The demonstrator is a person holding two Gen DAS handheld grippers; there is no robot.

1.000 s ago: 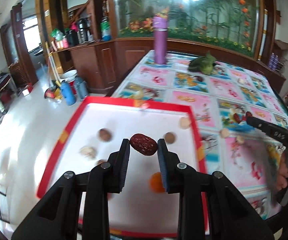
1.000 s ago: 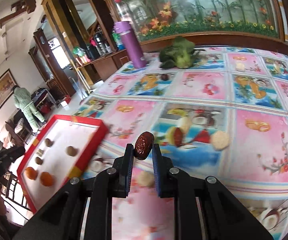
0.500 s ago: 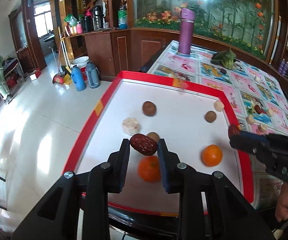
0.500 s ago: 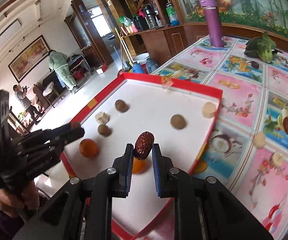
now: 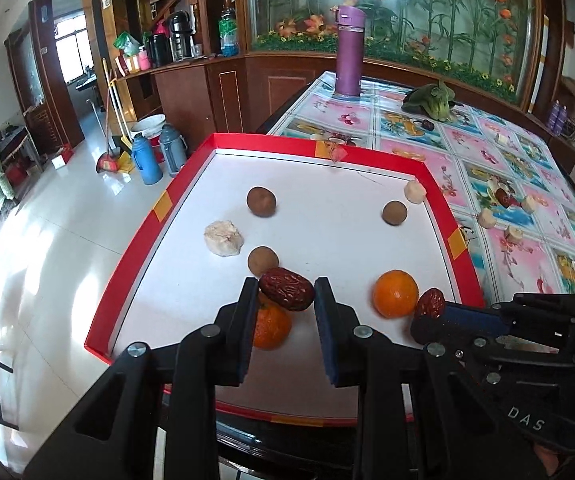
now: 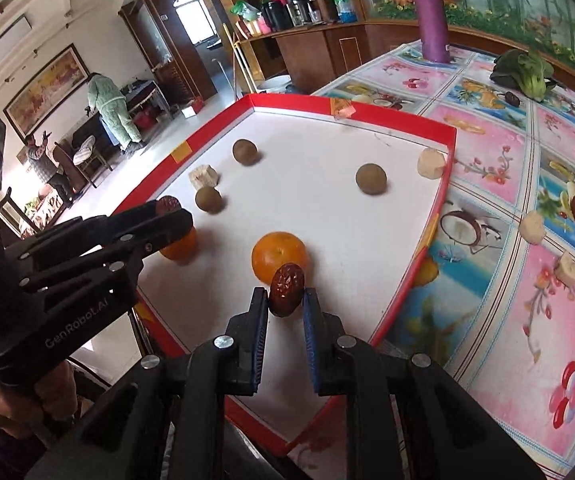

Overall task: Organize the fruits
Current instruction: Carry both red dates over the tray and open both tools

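My left gripper (image 5: 286, 294) and right gripper (image 6: 285, 295) each pinch a red date over the tray (image 5: 135, 240); lower first, release onto bare white, clear of the oranges (image 5: 395, 294).

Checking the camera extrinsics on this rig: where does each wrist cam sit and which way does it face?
Left wrist: on the left tool, looking forward over the red-rimmed tray toward the purple flask; shows its own fingers shut on a red date and the right tool.
Right wrist: on the right tool, facing across the tray toward the room; shows its fingers shut on a second date, the left tool and a hand.
Shared: tray, oranges, flask, each other's tool.
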